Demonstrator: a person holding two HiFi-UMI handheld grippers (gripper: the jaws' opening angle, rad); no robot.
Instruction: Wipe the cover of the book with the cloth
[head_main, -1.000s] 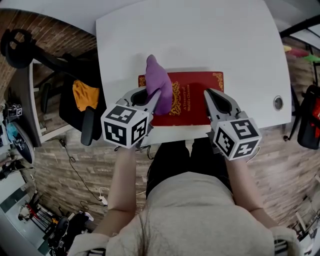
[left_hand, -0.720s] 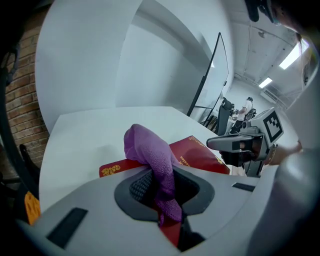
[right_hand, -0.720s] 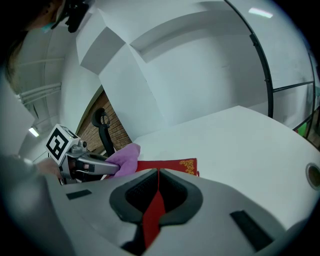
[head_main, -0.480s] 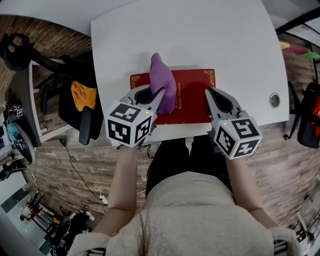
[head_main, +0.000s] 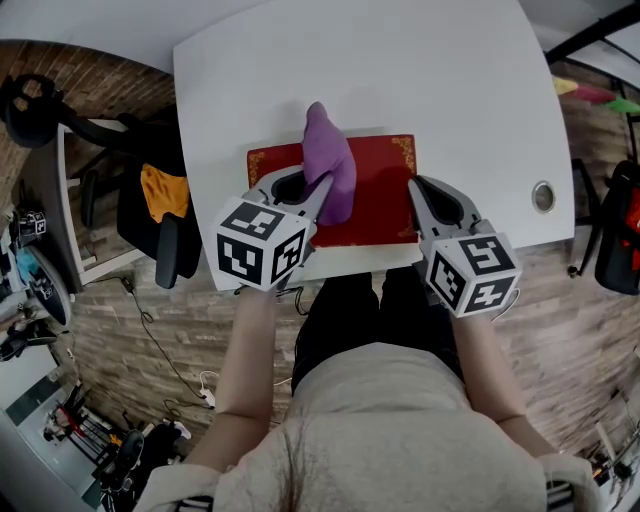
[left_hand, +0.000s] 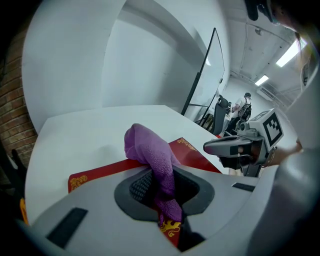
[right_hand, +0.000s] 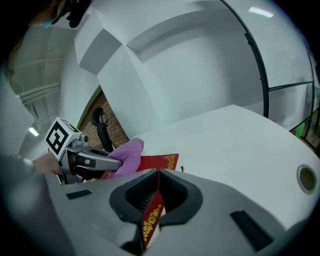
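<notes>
The book (head_main: 375, 195), red with gold ornament, lies flat on the white table (head_main: 430, 80), close to the edge nearest the person. Its far right corner (right_hand: 167, 161) shows in the right gripper view.

The purple cloth (head_main: 328, 165) sits bunched on the left half of the cover, and its tip pokes past the book's far edge at 12 o'clock. The left gripper (head_main: 322, 188) comes in from 7 o'clock and is clenched on the cloth. In its own view the jaws pinch the cloth (left_hand: 152, 155) between the ribbed pads, and a strip of red cover (left_hand: 197, 154) shows beyond.

The right gripper (head_main: 415, 190) is at the book's 4 o'clock corner. Its jaws are closed on the book, and a thin red edge with gold print (right_hand: 151, 215) stands upright between them. Each gripper can be seen from the other's view: the right gripper (left_hand: 235, 147) and the left gripper (right_hand: 95, 161) with the cloth (right_hand: 126, 154).

At 3 o'clock from the book a round metal cable hole (head_main: 543, 196) is set in the table. At 9 o'clock, off the table, stands a dark chair (head_main: 135, 215) with an orange cloth (head_main: 166, 188) on it.
</notes>
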